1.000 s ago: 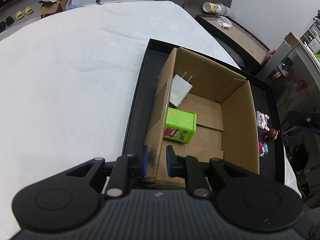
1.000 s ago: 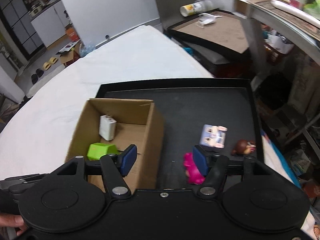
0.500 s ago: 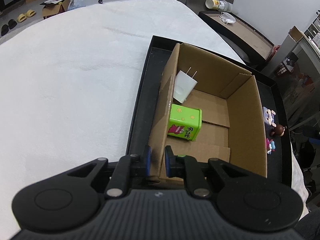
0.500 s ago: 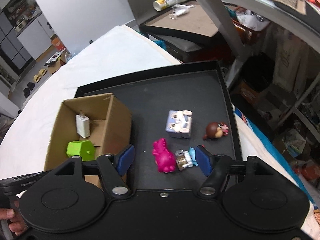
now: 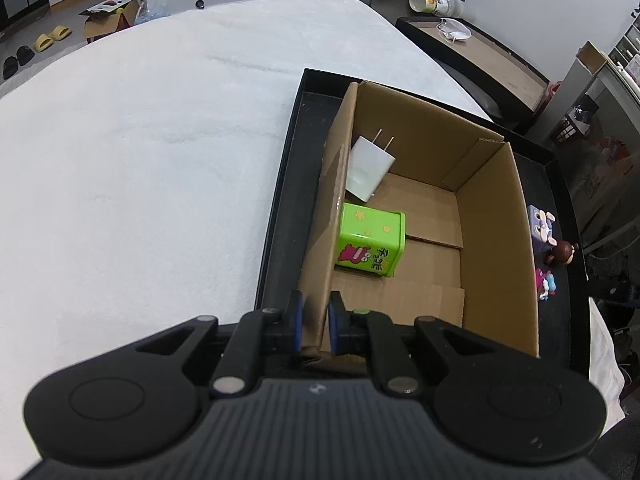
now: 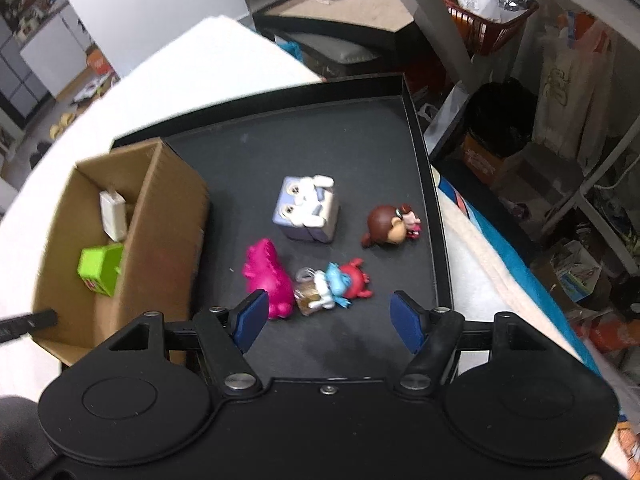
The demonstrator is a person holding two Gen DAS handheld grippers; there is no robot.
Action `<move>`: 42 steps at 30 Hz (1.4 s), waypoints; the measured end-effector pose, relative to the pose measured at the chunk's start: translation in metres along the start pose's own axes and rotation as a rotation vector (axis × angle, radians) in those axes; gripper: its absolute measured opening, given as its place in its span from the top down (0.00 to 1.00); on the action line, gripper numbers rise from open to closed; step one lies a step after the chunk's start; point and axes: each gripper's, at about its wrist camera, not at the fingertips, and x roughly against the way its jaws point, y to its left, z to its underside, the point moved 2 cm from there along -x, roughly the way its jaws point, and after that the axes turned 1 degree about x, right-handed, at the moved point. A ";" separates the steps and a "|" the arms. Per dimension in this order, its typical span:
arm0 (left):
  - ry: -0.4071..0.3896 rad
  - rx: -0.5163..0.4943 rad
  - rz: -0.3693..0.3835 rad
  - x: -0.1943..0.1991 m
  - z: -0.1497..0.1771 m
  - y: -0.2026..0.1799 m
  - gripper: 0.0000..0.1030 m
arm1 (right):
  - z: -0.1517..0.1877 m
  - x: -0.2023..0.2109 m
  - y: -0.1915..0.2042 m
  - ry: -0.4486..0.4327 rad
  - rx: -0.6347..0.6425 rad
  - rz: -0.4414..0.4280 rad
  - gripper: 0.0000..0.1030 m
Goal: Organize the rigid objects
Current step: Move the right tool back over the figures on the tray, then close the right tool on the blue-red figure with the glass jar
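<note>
White, soft-looking cloth covers the desk [image 5: 140, 160] we work over, and on it sits a shallow black tray [image 6: 320, 128] with a raised rim. At the tray's left end stands an open brown cardboard box [image 5: 496, 240]. Inside it, against the left wall, we see a white wall charger with two metal prongs [image 5: 368, 168] leaning up, and just in front of it a bright green tin with yellow stars and a pink cartoon print [image 5: 370, 240] lying on the box floor. Our left tool [image 5: 316, 326] is closed on the box's near left wall, a blue pad pressed to each face of the cardboard. Our right tool [image 6: 326, 316] hangs over the bare part of the tray to the right of the box, its blue pads spread well apart with nothing between them. Just beyond its left pad lies a magenta plastic dinosaur-like toy [image 6: 266, 276], touching a small blue, white and red figurine [image 6: 336, 280] that lies on its side. Farther back stands a pale lilac cube-shaped rabbit figure [image 6: 306, 210], and to its right, apart from it, a brown round monkey-head toy with a pink face [image 6: 390, 228] lies near the tray's right rim. Cluttered shelves, bags and a red basket [image 6: 492, 4] fill the background beyond the desk.
</note>
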 end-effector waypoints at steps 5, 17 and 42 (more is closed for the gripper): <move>0.006 -0.006 -0.013 -0.001 0.000 -0.003 0.89 | 0.003 -0.016 -0.005 0.029 0.036 0.009 0.29; 0.025 -0.026 -0.042 -0.004 -0.001 -0.006 0.89 | 0.009 -0.054 -0.008 0.071 0.081 0.007 0.27; 0.050 -0.055 -0.075 -0.008 -0.006 -0.012 0.89 | 0.002 -0.073 0.005 0.010 0.153 0.041 0.32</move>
